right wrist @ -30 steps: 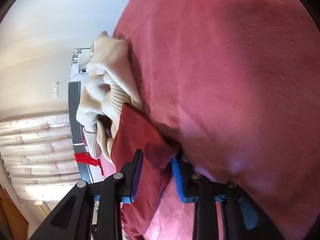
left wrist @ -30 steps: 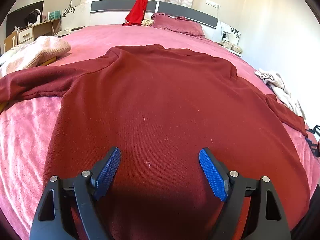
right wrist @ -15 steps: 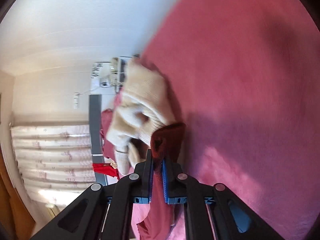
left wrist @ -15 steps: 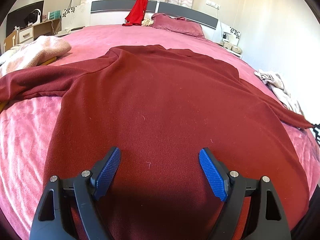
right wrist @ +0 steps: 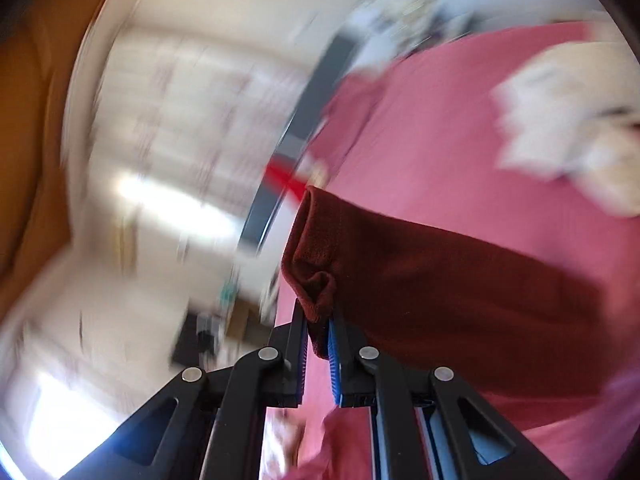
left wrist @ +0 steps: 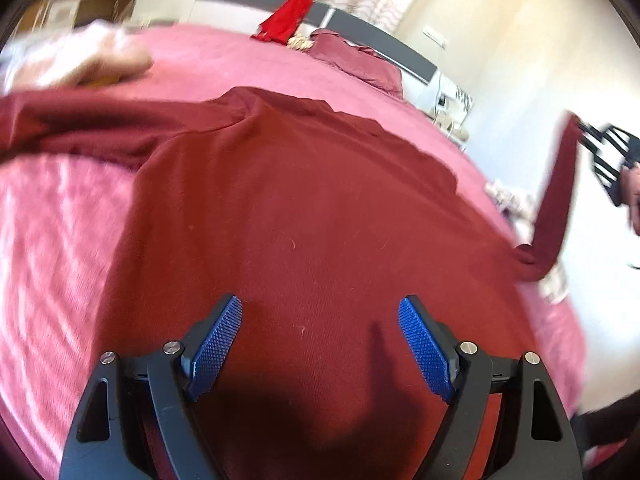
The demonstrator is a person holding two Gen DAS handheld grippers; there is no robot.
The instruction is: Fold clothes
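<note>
A dark red sweater [left wrist: 304, 208] lies spread flat on the pink bed [left wrist: 60, 240], collar toward the headboard. My left gripper [left wrist: 320, 340] hovers open over its lower hem, blue pads wide apart with nothing between them. The sweater's right sleeve [left wrist: 556, 196] is lifted off the bed, rising steeply at the right edge of the left wrist view. My right gripper [right wrist: 318, 320] is shut on the sleeve cuff [right wrist: 316, 256], and the sleeve [right wrist: 460, 296] stretches away to the right. The right gripper [left wrist: 600, 148] also shows in the left wrist view, held by a hand [left wrist: 634, 192].
A bright red garment [left wrist: 286, 18] hangs on the grey headboard beside a pillow [left wrist: 356, 60]. A pale knitted garment [left wrist: 76, 60] lies at the bed's left, another cream heap [right wrist: 568, 132] at its right side. Both views are motion-blurred.
The right gripper, shut on the cuff, has lifted the right sleeve high off the bed and swung round. The left gripper's view has tilted; it stays open over the hem.
</note>
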